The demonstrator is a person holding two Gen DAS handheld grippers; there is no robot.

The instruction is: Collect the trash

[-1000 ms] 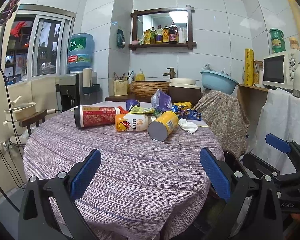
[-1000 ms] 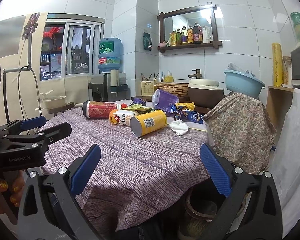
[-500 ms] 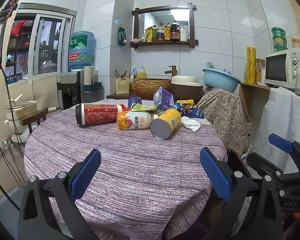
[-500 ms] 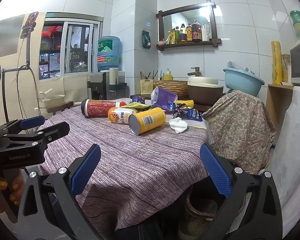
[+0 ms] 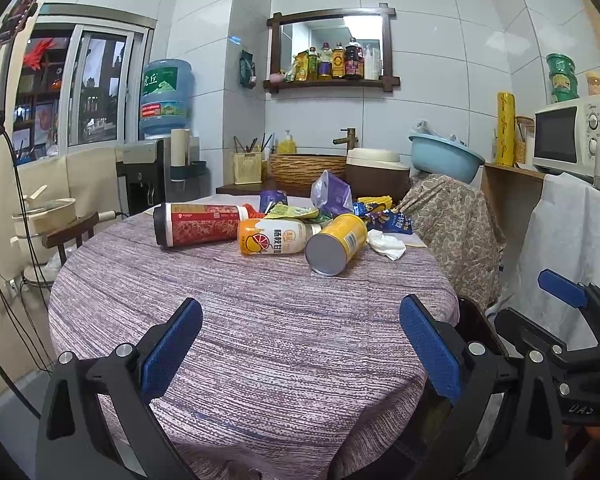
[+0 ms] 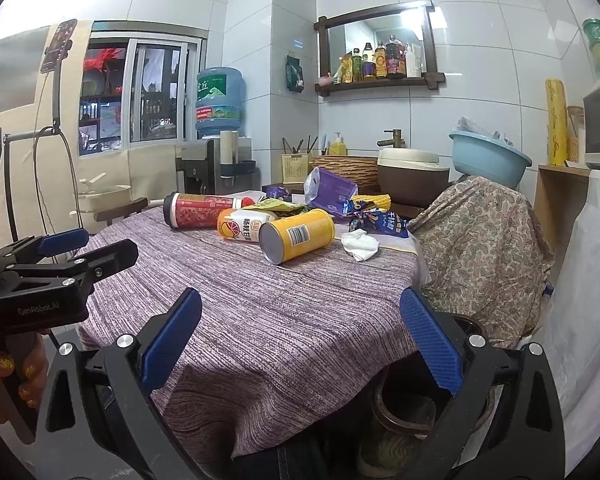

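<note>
Trash lies at the far side of a round table with a purple woven cloth (image 5: pixel 260 332): a red cup (image 5: pixel 198 224) on its side, an orange drink bottle (image 5: pixel 272 236), a yellow can (image 5: pixel 336 242), a crumpled white tissue (image 5: pixel 386 243), a purple bag (image 5: pixel 332 196) and snack wrappers (image 5: pixel 382 216). The same yellow can (image 6: pixel 296 234) and tissue (image 6: pixel 360 243) show in the right wrist view. My left gripper (image 5: pixel 300 352) hovers open over the near table edge. My right gripper (image 6: pixel 300 350) is open too, at the table's right front edge. Both hold nothing.
A chair draped in paisley cloth (image 5: pixel 456 224) stands at the table's right. A brown bin (image 6: pixel 404 412) sits on the floor below the table edge. Behind are a sink counter with a woven basket (image 5: pixel 308 168), a water dispenser (image 5: pixel 160 160) and a microwave (image 5: pixel 568 136).
Both grippers have drifted slightly forward and upward toward the table; the trash pile sits a little lower in the views. Nothing on the table has moved.
</note>
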